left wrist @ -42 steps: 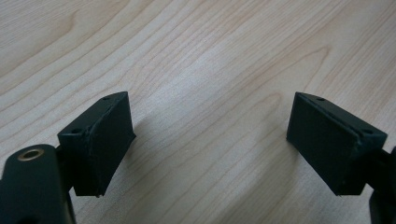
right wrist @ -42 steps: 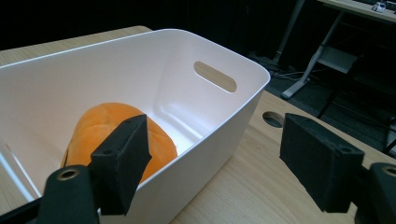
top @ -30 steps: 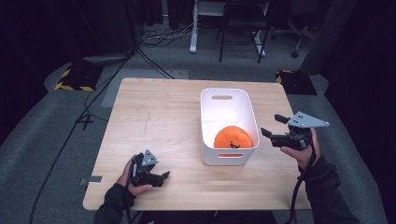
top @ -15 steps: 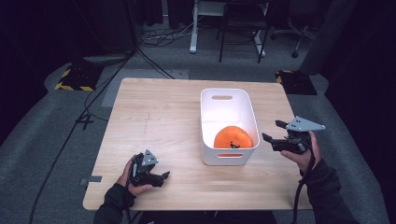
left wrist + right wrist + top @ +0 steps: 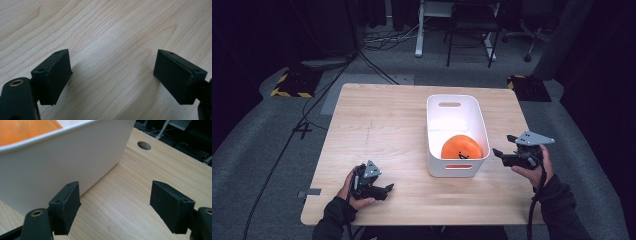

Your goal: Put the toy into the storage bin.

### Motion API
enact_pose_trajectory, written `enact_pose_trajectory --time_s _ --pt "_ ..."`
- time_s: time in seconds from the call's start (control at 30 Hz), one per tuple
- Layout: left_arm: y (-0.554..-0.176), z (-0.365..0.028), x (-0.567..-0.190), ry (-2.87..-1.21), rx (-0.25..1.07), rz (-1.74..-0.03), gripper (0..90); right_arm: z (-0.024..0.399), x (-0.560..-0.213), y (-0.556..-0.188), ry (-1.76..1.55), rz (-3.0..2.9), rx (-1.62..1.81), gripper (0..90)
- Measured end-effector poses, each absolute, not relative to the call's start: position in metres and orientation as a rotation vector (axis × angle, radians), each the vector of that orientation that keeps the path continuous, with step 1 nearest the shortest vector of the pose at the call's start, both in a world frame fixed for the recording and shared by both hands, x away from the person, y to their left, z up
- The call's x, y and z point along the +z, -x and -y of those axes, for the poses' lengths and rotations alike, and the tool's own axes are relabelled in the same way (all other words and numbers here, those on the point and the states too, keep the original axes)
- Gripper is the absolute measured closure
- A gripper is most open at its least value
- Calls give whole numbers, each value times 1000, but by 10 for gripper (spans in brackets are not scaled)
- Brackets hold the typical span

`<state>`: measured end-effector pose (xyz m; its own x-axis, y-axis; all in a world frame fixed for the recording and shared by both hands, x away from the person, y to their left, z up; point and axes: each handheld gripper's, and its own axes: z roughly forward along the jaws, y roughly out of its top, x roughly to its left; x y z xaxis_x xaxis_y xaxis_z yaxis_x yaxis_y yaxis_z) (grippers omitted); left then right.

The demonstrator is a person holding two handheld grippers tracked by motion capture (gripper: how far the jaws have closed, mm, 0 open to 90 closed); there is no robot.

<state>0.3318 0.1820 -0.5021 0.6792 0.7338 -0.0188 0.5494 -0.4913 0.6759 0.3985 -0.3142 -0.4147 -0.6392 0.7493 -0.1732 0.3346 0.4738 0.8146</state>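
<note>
A white plastic bin (image 5: 457, 105) stands on the wooden table (image 5: 382, 125), right of centre. An orange round object (image 5: 461, 148) lies inside its near end, and its top shows as the orange object (image 5: 27, 130) in the right gripper view. My right gripper (image 5: 500, 152) hovers just right of the bin's near corner, open and empty, beside the bin wall (image 5: 57, 162). My left gripper (image 5: 387, 188) rests low at the table's front left, open with nothing between its pads (image 5: 53, 75), above bare wood.
A round cable hole (image 5: 144, 145) is cut in the table beyond the bin. Off the table are a grey floor with cables (image 5: 377, 42), a chair (image 5: 472, 30) and desk legs at the back. The table's front edge (image 5: 422, 221) is close to both hands.
My right gripper has sunk lower beside the bin's right wall. The left gripper, bin and orange object have stayed put.
</note>
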Motion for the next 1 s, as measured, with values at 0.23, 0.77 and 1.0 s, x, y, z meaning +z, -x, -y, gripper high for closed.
enact_pose_trajectory --time_s 0.23,0.77,1.0 --pt "-332 -182 -502 -2223 357 -980 148 317 -426 -398 -904 -2236 1013 244" --pt "-332 -182 -502 -2223 358 -981 148 325 -450 -396 -929 -2305 925 241" --pt "-332 -182 -502 -2223 358 -981 148 333 -461 -392 -944 -2333 922 242"
